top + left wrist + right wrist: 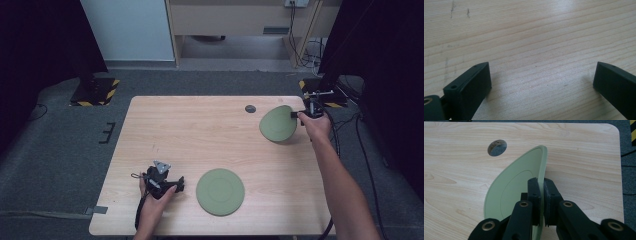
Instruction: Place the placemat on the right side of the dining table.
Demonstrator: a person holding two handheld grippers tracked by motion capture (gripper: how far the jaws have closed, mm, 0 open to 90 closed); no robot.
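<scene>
High view puts the right gripper [301, 114] at about two o'clock on the wooden table [165, 130], its jaws clamped on the rim of a pale green plate [276, 123] that stands tilted on edge, its lower rim close to the wood or on it; I cannot tell which. A small round cable hole [250, 108] lies just beside that plate, toward eleven o'clock from it. A second green plate [220, 191] lies flat near six o'clock, well apart from the first. The left gripper [179, 184] rests at about seven o'clock, just beside the flat plate but not touching it, and in the left gripper view its jaws stand wide apart over bare table [536, 45] with nothing between them. In the right gripper view the pads pinch the held plate [509, 192] at its near rim, one pad on the concave face and one on the back, the plate rising almost upright toward twelve o'clock and the cable hole [497, 147] showing at eleven. By its look the plate is stiff, light and smooth, probably plastic, so a rim grip like this one should carry it, though the slick surface could let it swivel or slip if the pinch is shallow. A deeper bite across the raised edge seems the safest hold, and setting it down gently would avoid a clatter.
</scene>
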